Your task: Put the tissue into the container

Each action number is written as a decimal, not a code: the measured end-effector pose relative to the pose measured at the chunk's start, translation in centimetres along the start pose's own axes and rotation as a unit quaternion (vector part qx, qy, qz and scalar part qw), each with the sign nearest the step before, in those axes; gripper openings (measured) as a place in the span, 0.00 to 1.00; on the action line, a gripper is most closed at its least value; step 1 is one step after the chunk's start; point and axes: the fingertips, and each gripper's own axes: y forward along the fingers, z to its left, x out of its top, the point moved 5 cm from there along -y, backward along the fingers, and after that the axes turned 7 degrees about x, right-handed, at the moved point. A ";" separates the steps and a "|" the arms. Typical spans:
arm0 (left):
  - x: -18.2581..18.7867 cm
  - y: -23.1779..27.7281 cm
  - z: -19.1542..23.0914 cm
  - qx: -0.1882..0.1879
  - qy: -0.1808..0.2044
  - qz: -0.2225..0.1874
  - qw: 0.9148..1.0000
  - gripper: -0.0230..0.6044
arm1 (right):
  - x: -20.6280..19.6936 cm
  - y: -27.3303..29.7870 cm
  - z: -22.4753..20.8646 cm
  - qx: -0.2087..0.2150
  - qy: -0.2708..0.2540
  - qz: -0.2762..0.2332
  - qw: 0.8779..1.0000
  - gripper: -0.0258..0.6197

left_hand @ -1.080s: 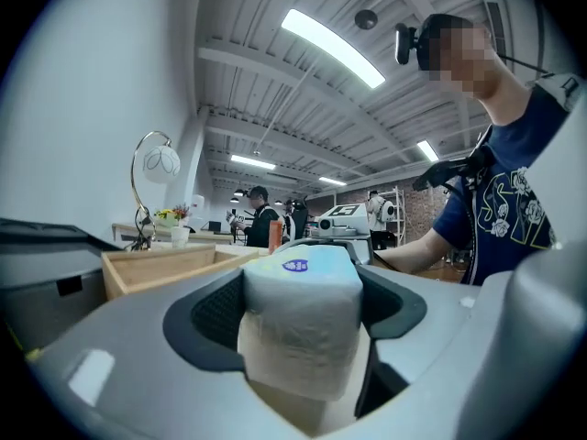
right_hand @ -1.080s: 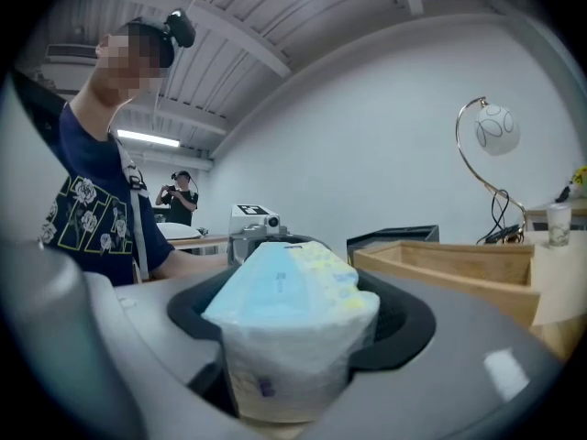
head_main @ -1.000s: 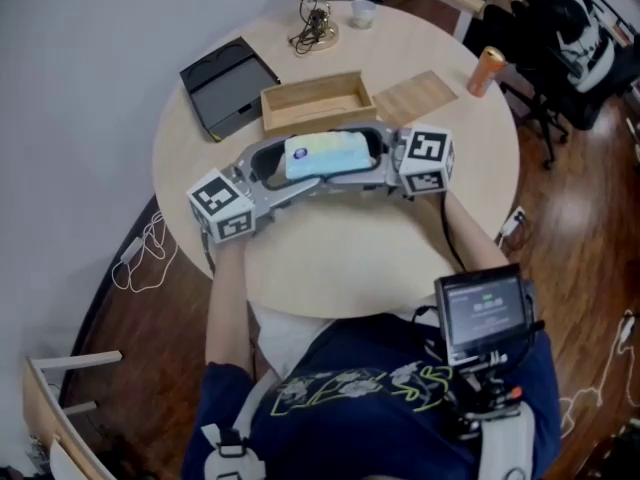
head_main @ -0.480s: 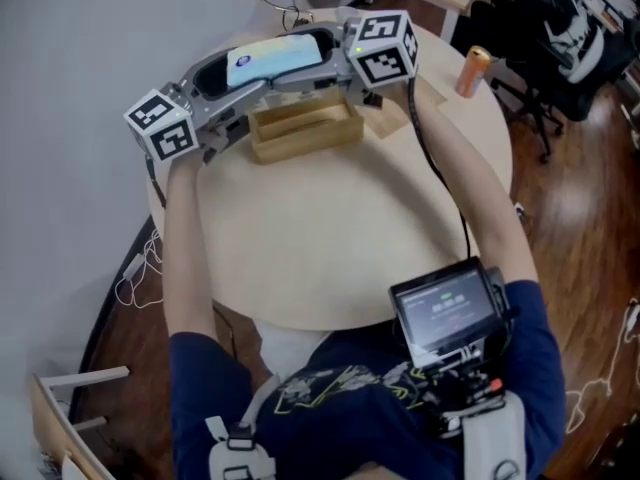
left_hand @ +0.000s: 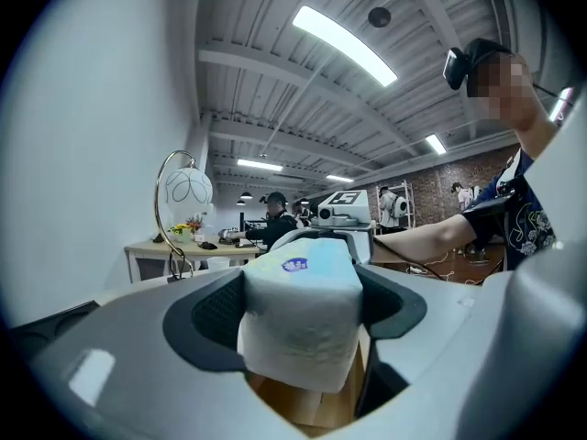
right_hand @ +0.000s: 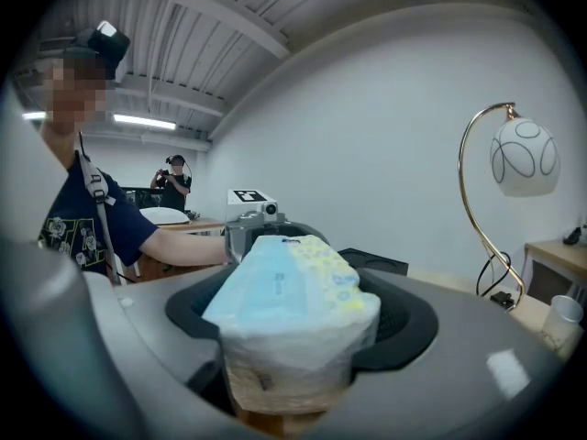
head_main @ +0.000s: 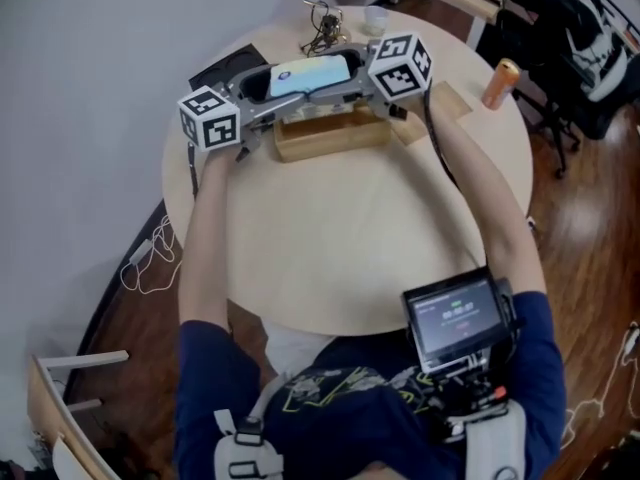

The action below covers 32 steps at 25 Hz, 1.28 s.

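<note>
The left gripper point(head_main: 264, 82) clamps the 9 o'clock end of the tissue pack point(head_main: 311, 73), and the right gripper point(head_main: 358, 69) clamps its 3 o'clock end, both sets of jaws standing wide around it. The pack hangs level just over the open wooden box point(head_main: 331, 139), which sits toward 12 o'clock on the round table point(head_main: 330, 258).

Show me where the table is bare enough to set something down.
Free: the near half of the table, from the wooden box to the near edge. Crowded: the far rim, with black tray, lamp base, cup, can.
</note>
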 end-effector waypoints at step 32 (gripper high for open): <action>-4.9 -2.9 -2.1 -0.001 0.030 0.070 0.997 0.68 | -3.0 -1.0 3.5 0.013 -0.012 0.048 0.999 0.94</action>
